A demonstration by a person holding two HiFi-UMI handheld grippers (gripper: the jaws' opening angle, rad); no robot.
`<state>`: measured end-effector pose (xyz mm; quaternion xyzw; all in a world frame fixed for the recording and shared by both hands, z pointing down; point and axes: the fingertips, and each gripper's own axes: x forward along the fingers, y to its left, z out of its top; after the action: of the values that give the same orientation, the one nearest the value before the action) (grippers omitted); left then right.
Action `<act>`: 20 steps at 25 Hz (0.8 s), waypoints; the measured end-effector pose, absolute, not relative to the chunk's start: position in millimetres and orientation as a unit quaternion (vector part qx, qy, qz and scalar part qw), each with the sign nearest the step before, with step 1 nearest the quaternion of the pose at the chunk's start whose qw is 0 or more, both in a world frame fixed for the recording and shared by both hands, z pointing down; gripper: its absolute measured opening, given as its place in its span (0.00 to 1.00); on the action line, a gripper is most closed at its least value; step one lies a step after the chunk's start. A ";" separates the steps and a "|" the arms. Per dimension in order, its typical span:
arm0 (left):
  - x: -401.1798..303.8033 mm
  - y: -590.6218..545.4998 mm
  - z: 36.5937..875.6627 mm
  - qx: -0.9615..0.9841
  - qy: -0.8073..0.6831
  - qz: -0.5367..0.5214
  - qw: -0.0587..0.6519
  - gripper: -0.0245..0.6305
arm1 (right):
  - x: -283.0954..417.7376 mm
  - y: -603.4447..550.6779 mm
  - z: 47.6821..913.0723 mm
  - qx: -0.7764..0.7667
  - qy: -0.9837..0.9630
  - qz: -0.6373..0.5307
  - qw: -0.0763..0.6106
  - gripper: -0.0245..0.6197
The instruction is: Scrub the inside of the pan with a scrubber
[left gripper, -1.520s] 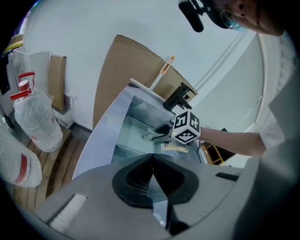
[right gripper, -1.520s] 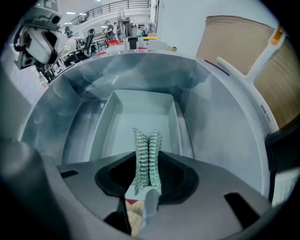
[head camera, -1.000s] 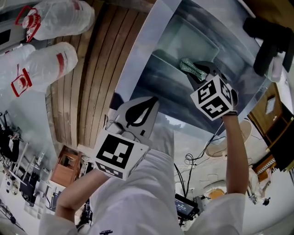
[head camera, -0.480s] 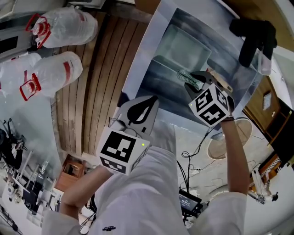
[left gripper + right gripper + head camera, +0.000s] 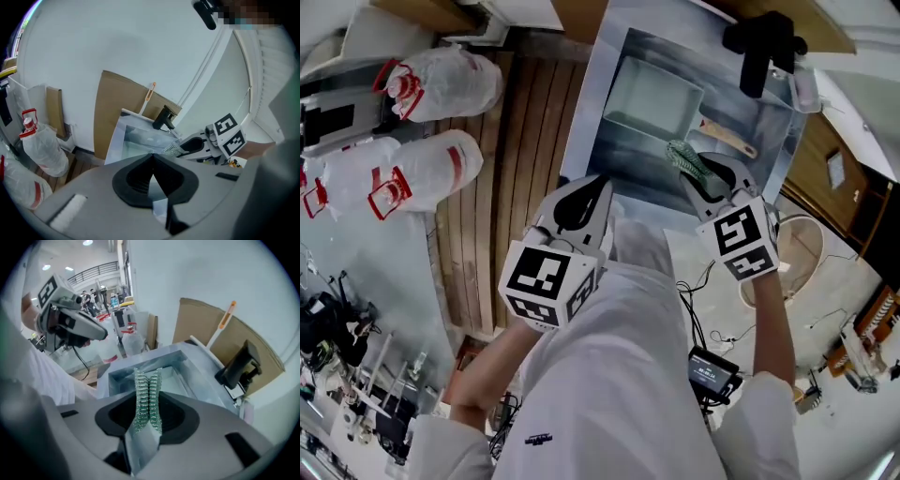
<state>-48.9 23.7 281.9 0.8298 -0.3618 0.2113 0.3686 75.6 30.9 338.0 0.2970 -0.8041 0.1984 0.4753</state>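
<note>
Approach looks to be the step in hand: the right tongs are clamped on the green scrubber above the sink's near edge. The pan lies in the sink at 11 o'clock from it, untouched. The left tongs, at 9 o'clock, are pressed together on nothing. Next, the scrubber must drop forward into the pan. Against a second ago, the sink sits higher in view; the grip is unchanged.

Scrubber: near end buried between jaws of your right gripper. Sink: near rim partly behind your left gripper. Plastic bags, left: one cropped by picture edge
</note>
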 end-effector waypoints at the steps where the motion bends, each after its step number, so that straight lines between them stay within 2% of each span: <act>1: -50.1 23.7 275.7 0.831 -0.364 0.209 0.365 0.04 | 78.3 30.7 324.4 0.317 -0.804 0.199 0.462 0.23; 11: -55.0 23.2 209.9 0.854 -0.366 0.191 0.316 0.04 | 90.4 34.6 205.9 0.451 -0.808 0.192 0.326 0.23; 20: -49.2 18.0 169.7 0.875 -0.363 0.166 0.275 0.04 | 98.3 44.7 148.4 0.517 -0.808 0.163 0.232 0.23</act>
<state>-49.2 18.0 169.7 0.8751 -0.3625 0.1658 0.2745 98.3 44.7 148.4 0.5167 -0.8079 0.1627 0.2321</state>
